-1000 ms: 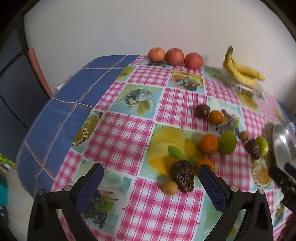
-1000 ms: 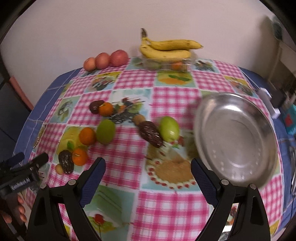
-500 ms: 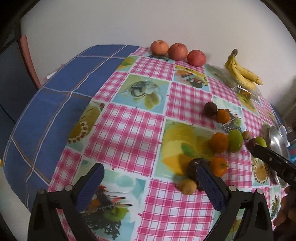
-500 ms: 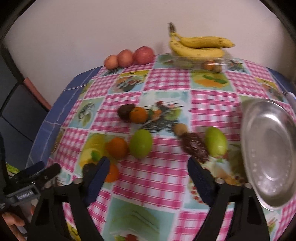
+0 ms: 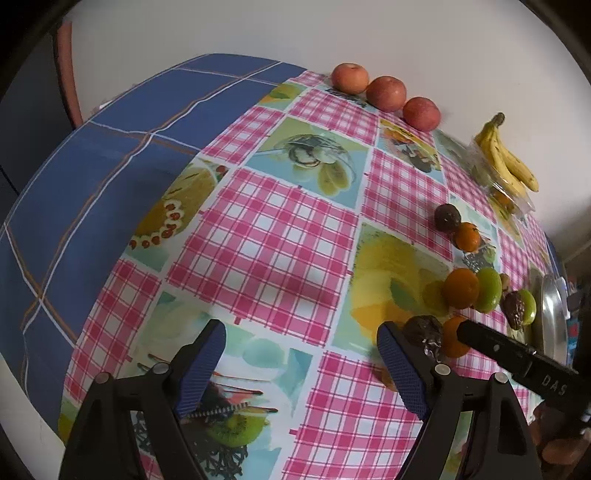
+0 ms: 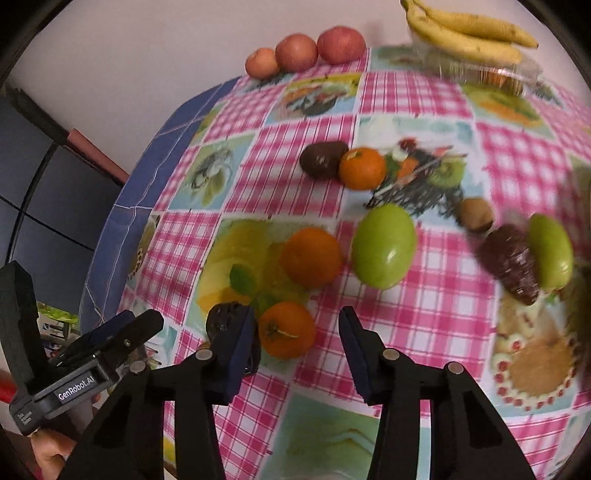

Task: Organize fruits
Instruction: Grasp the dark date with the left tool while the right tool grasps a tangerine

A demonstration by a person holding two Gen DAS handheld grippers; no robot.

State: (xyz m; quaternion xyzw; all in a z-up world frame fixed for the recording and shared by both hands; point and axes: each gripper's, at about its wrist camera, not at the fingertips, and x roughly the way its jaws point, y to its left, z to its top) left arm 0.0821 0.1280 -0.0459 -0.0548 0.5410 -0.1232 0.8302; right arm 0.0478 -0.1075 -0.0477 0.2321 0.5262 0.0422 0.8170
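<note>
Judged from how the fruit lies, sorting has barely begun. The loose fruit lies scattered on the checked tablecloth point(image 6: 295, 129), and the metal plate point(image 5: 552, 321), seen edge-on at the far right of the left wrist view, shows no fruit on it as far as can be told.

All places below are given relative to the near orange point(image 6: 286, 329).

- Right gripper point(image 6: 297, 347): jaws wide apart, holding nothing. The near orange lies just ahead of the gap between them, toward the left finger. My judgement is that this orange is the piece being approached.
- Left gripper point(image 5: 301, 363): jaws wide, holding nothing, well to the left of the near orange over bare cloth.

Count, right wrist view:
- Oranges, three: the near one, a second point(image 6: 312, 256) just behind it, a third point(image 6: 362, 168) farther back.
- Green fruits, two: one point(image 6: 384, 245) behind and to the right, one point(image 6: 550, 251) far right.
- Dark fruits, three: one point(image 6: 227, 325) touching the near orange's left side and partly hidden by the finger, one point(image 6: 321, 159) beside the far orange, one point(image 6: 511, 264) against the far-right green fruit.
- Small brown fruit point(image 6: 474, 214), one.
- Apples point(image 6: 299, 51), three, in a row at the far edge by the wall.
- Bananas point(image 6: 465, 31), one bunch, resting on a clear box point(image 6: 491, 70); its contents are too blurred to count.

Remaining: apparently all the scattered pieces.
</note>
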